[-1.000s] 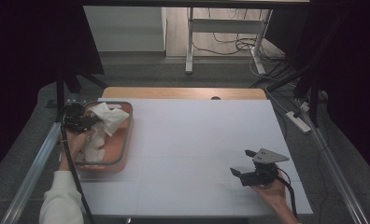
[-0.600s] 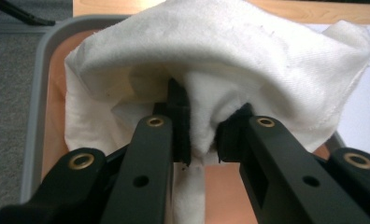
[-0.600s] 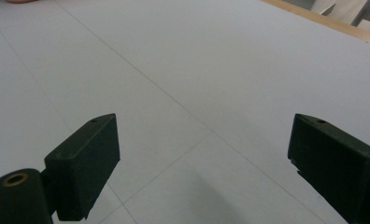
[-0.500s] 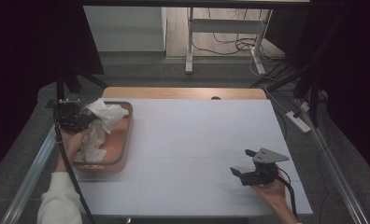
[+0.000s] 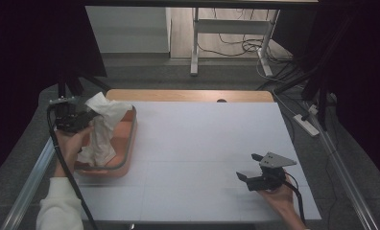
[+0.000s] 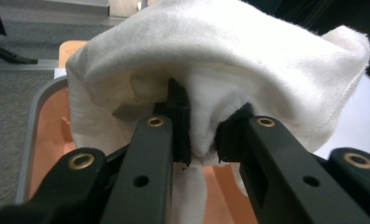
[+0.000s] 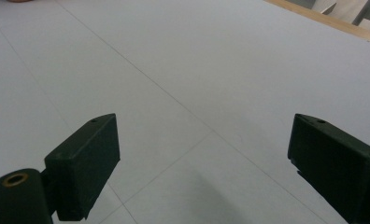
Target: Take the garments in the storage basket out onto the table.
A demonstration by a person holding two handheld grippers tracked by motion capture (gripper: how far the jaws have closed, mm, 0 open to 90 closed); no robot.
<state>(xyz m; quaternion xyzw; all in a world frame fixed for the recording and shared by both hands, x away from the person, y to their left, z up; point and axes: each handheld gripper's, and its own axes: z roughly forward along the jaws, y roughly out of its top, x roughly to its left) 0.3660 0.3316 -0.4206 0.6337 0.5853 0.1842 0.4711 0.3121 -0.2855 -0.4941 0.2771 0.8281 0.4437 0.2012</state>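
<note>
My left gripper (image 5: pixel 85 120) pinching cloth (image 5: pixel 101 129) tight above tray (image 5: pixel 128 143); lift slow till tail clears rim. Right gripper (image 5: pixel 249 178) wide open, empty.

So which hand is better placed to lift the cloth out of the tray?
Left. The left gripper is already shut on the cloth above the tray. The right gripper is open, far across the table.
</note>
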